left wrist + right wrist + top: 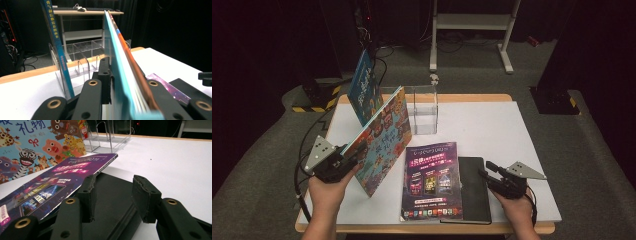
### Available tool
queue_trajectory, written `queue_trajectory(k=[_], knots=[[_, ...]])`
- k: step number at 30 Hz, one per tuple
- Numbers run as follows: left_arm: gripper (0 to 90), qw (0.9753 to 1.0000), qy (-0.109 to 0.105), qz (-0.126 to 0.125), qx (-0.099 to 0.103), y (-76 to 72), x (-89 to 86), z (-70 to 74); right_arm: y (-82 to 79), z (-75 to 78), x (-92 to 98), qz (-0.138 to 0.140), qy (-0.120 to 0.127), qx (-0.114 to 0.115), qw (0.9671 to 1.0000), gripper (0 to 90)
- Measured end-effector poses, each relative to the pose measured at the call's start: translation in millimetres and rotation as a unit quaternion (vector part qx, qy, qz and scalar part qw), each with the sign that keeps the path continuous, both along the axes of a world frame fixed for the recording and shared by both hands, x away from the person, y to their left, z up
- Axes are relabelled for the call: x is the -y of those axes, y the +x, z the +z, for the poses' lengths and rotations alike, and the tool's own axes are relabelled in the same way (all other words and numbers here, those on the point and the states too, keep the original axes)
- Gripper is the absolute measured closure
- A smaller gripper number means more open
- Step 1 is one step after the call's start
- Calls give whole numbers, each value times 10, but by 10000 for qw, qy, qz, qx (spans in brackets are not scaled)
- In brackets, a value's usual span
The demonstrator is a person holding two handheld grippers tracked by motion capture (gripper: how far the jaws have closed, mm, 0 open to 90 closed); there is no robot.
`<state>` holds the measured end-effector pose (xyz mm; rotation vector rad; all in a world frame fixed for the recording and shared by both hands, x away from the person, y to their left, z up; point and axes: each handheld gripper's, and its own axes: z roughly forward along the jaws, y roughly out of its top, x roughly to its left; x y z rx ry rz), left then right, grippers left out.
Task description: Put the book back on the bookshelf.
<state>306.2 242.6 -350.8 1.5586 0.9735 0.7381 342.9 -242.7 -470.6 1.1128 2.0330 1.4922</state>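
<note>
Left hand-held gripper (343,161) pinches the picture book (384,135) by its edge, held tilted above the bench (512,130), near the clear rack (424,112). Right hand-held gripper (492,176) spread, idle over the black notebook (474,187). Square the book upright before lowering into a slot.

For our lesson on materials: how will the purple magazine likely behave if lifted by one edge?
The purple magazine looks thin, so it would probably sag. Its cover reflects light, so it may slip in the right tool. It overlaps the black notebook, so pushing it may nudge that too.
</note>
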Motion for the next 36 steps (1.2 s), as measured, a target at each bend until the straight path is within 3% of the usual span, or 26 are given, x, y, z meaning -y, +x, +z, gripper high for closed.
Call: queue_trajectory(k=[5, 8, 15, 28, 36], knots=[[728, 9999, 6, 26, 163, 29, 82, -8, -10, 7, -12, 26, 31, -11, 10000, 546], [718, 9999, 6, 19, 147, 52, 125, -11, -14, 9, -13, 29, 52, -12, 10000, 546], [797, 9997, 107, 217, 100, 43, 166, 15, -20, 20, 7, 15, 147, -14, 9999, 546], [807, 9993, 195, 243, 222, 70, 270, 72, -25, 35, 46, -24, 295, -43, 9996, 548], [809, 9991, 53, 318, 266, -48, 126, 154, -16, 28, 56, -23, 337, -90, 9994, 553]])
